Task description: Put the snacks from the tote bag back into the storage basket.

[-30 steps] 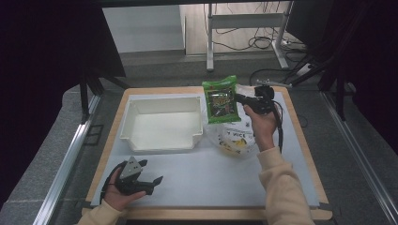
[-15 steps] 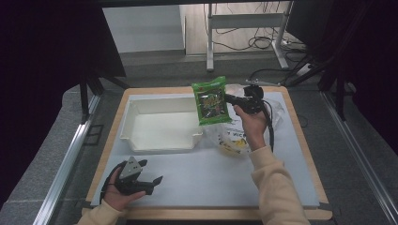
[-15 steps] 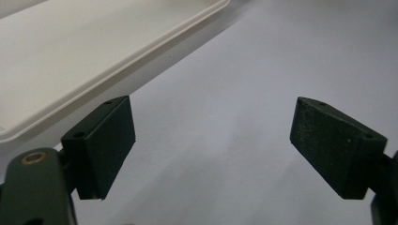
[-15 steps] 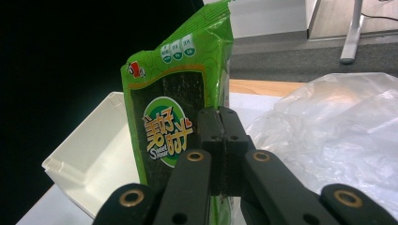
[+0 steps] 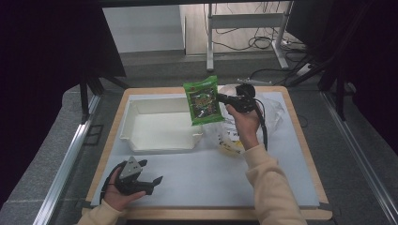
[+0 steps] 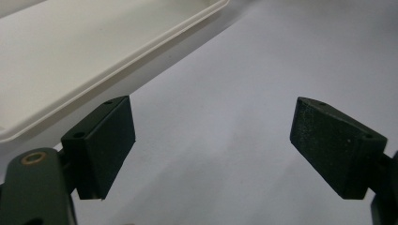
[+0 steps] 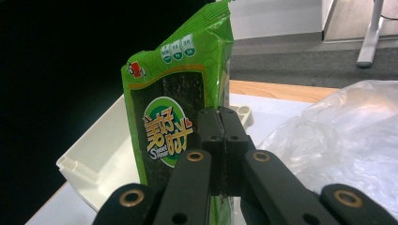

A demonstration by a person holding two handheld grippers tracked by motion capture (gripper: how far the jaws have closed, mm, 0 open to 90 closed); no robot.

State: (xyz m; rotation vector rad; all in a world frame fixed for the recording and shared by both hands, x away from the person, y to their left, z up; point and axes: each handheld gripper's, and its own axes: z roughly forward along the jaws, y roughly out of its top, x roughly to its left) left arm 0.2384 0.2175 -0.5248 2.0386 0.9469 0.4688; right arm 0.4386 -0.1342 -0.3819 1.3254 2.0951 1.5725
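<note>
A green snack packet (image 5: 202, 100) (image 7: 176, 108) hangs in the air over the right end of the white tray (image 5: 141, 143). My right gripper (image 5: 220, 98) (image 7: 219, 122) is shut on the packet's edge, jaws pressed together, and points to the left. Near the table's front left edge lies my left gripper (image 5: 152, 171) (image 6: 213, 140), held in a hand, open with nothing between its jaws. Through its view the tray's rim (image 6: 108, 61) runs across the upper left above the white table surface.
A clear plastic bag (image 5: 270, 110) (image 7: 342, 136) lies crumpled behind my right hand, with a pale printed packet (image 5: 230, 140) under the wrist. The white mat (image 5: 206, 180) is framed by a wooden table edge (image 5: 305, 136). Metal rails and cables lie beyond.
My right gripper has carried the green packet leftward, from above the clear bag to over the tray's right end. The left gripper has stayed put.
</note>
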